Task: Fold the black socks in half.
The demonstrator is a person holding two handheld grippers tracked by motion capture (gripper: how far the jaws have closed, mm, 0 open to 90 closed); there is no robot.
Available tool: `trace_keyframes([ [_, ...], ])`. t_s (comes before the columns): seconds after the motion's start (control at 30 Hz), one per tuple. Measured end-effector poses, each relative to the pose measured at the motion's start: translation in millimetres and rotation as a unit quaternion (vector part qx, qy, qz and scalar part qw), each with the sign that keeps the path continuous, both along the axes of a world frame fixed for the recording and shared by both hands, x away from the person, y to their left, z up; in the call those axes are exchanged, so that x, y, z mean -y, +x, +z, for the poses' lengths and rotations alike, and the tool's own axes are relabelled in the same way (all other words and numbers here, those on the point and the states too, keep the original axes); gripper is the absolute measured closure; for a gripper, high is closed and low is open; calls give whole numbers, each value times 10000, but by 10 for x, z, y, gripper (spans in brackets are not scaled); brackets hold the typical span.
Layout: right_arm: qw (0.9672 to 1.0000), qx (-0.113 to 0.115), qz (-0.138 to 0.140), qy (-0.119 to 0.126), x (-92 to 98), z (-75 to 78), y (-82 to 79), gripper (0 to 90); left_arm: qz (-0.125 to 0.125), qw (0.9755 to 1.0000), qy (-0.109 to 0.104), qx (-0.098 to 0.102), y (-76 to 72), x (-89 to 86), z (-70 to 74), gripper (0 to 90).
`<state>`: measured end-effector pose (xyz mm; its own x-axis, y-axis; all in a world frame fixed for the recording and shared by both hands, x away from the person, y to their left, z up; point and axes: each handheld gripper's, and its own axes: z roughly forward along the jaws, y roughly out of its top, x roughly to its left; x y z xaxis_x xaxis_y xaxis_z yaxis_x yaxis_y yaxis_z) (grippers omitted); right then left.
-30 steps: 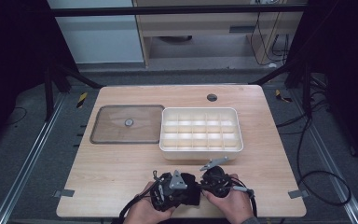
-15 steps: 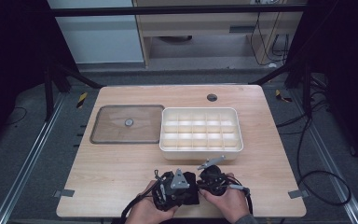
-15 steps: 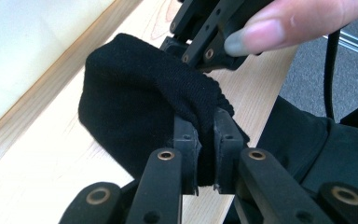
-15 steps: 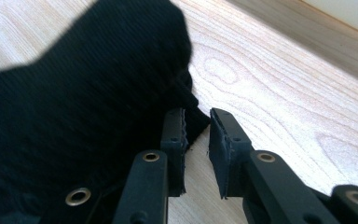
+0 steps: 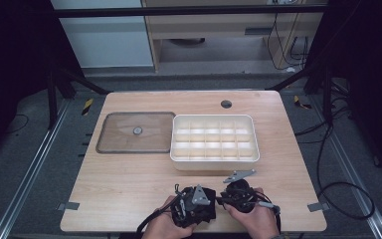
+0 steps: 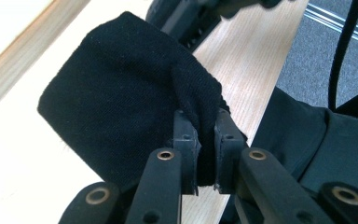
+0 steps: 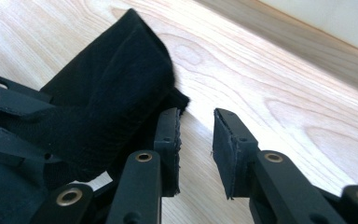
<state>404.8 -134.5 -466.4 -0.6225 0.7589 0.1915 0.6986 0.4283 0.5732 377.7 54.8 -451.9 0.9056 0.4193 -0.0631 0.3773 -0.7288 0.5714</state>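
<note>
A black cloth point(image 6: 121, 102) hangs bunched over the front of the wooden table point(image 5: 129, 189). My left gripper point(image 6: 203, 126) is shut on a fold of it, with fabric pinched between both pads. In the high view the left gripper point(image 5: 193, 203) and the right gripper point(image 5: 236, 191) sit close together at the table's front edge, each in a hand. My right gripper point(image 7: 196, 121) stands open over bare wood, and its jaws have just opened a little. The black cloth point(image 7: 107, 107) lies against the outside of its left finger point(image 7: 168, 140), with nothing between the pads.
A white tray point(image 5: 214, 163) divided into several compartments stands mid-table just beyond the grippers. A clear brownish lid point(image 5: 114, 144) with a small centre knob lies flat to its left. A round grommet point(image 5: 226, 104) sits near the far edge. Cables trail off the front.
The right gripper drew in towards the left one, then shifted back to the right. The left gripper stayed put with the cloth in it.
</note>
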Motion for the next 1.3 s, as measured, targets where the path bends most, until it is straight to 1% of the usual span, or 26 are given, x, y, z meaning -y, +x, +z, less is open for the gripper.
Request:
trace_keyframes([
  [0.1,10000,37,-29,-4,48,6,1,711,-14,10000,25,-43,13,20,-14,822],
  [0.13,10000,7,-56,11,57,10,-3,712,-8,10000,12,-65,18,28,-25,822],
  [0.23,10000,11,-59,6,76,8,-2,711,-12,9999,-10,-142,43,41,-45,821],
  [0.3,10000,-5,-70,15,79,9,-2,710,-4,9999,-15,-159,56,45,-52,821],
  [0.33,10000,22,-87,13,81,5,3,710,10,9998,-40,-184,57,49,-58,821],
  [0.4,10000,38,-63,23,92,5,9,708,34,9998,-30,-197,59,53,-63,820],
  [0.6,9999,24,-133,37,113,16,3,704,41,9997,-16,-223,71,66,-65,819],
  [0.7,9999,55,-149,28,135,16,3,703,9,9996,0,-270,91,67,-70,819],
  [0.77,9998,46,-165,37,149,13,1,704,46,9995,-33,-303,93,75,-78,819],
  [0.83,9999,39,-151,5,156,1,-1,703,42,9996,-30,-295,90,83,-81,819],
  [1.0,9998,37,-181,18,162,-12,-4,703,-22,9996,21,-277,62,103,-88,819],
  [1.3,9998,33,-176,31,154,-17,-4,702,-34,9995,-1,-310,47,119,-113,819],
])
